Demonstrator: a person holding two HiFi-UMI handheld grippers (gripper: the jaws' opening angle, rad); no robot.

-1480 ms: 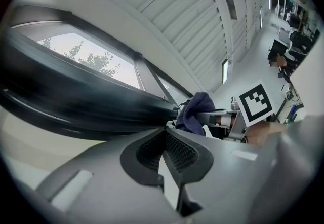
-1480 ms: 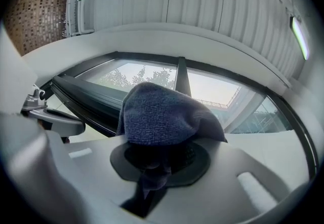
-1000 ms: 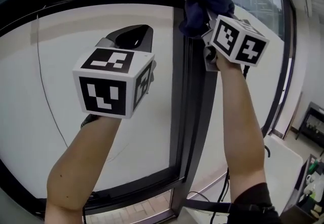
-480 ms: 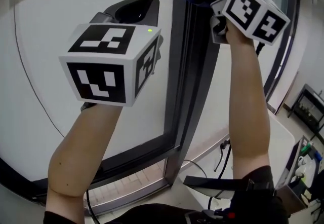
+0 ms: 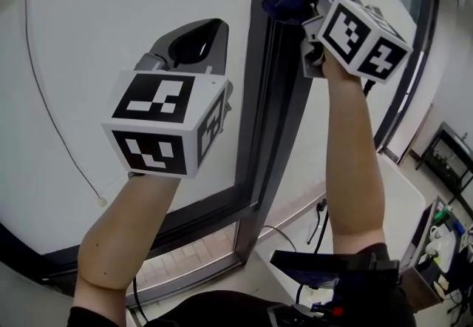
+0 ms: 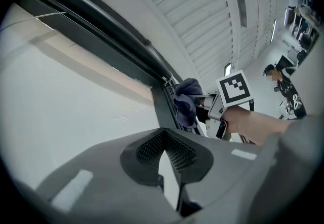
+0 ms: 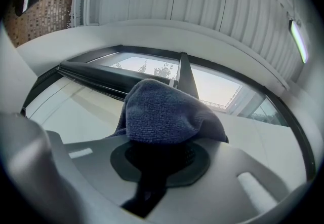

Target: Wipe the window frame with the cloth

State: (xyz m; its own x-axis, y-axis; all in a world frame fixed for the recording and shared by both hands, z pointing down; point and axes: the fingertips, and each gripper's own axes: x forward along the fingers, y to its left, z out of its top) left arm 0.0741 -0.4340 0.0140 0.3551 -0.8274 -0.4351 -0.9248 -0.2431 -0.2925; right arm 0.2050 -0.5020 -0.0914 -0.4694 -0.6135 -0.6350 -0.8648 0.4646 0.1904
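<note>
Dark blue terry cloth (image 7: 167,111): bunched into a rounded mound, pinched low down between the jaws of the right gripper (image 7: 159,159), one fold hanging into the gap beneath.
Cloth position: high up at the dark metal window frame (image 5: 273,111), on its upright bar close to the upper corner; seemingly pressed against the bar, though contact is hard to confirm from the head view.
Right gripper: raised overhead on a bare right forearm (image 5: 355,163), jaws closed on the cloth, fingertips buried under the fabric.
Right marker cube (image 5: 362,37): black-and-white squares, just below the cloth.
Left gripper (image 6: 164,154): jaws brought together at the tips, only a thin slit below them, nothing between; held in front of the white pane (image 5: 96,37), left of the upright bar and apart from it, lower than the right gripper.
Left marker cube (image 5: 166,122): black-and-white squares, turned toward the head camera, sitting above the bare left forearm (image 5: 126,244).
Thin cord (image 5: 44,107): curving down across the white pane, ending in a small bead at the lower left.
White ribbed ceiling panels (image 7: 212,0): above the frame, with a long light strip at each side.
</note>
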